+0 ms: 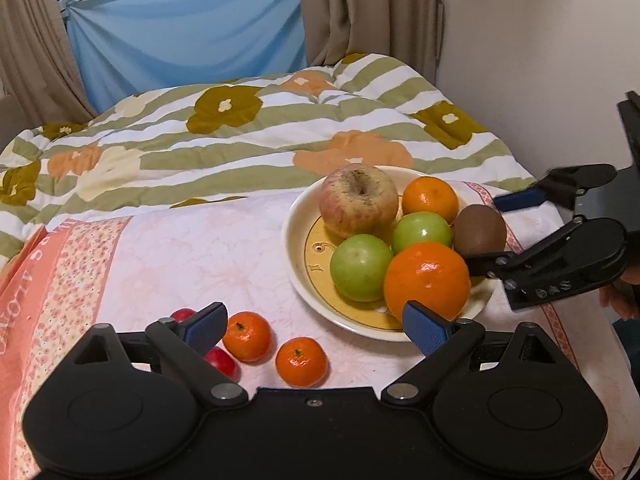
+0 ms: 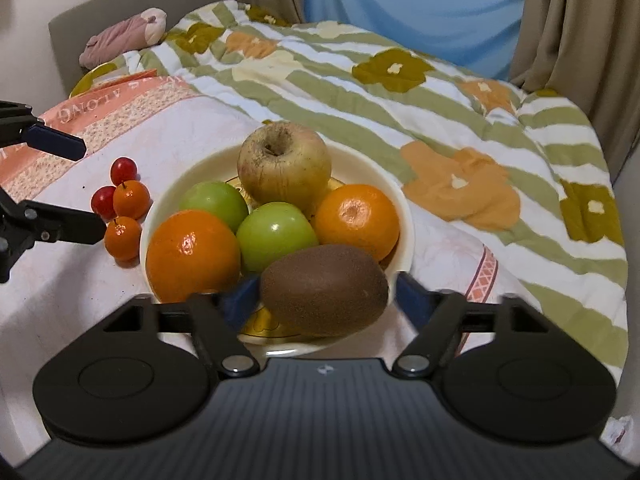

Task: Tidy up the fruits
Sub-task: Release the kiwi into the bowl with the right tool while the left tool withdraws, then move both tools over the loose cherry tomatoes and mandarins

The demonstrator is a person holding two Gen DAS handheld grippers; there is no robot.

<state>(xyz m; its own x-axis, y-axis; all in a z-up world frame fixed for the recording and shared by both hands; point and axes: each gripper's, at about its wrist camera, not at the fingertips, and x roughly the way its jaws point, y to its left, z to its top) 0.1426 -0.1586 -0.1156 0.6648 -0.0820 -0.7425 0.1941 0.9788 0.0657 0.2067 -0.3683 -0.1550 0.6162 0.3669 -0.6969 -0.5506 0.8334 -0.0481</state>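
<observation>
Kiwi [image 2: 324, 290] rests at the near edge of a cream plate [image 2: 402, 200], wedged against oranges, green apples and a large russet apple, evidently just set there. The right gripper [image 2: 322, 300] straddles it, jaws spread wide, pads off the skin. The left gripper [image 1: 316, 330], also spread and empty, hovers over two small tangerines [image 1: 247, 336] and red cherries [image 1: 221, 361] awaiting collection.
</observation>
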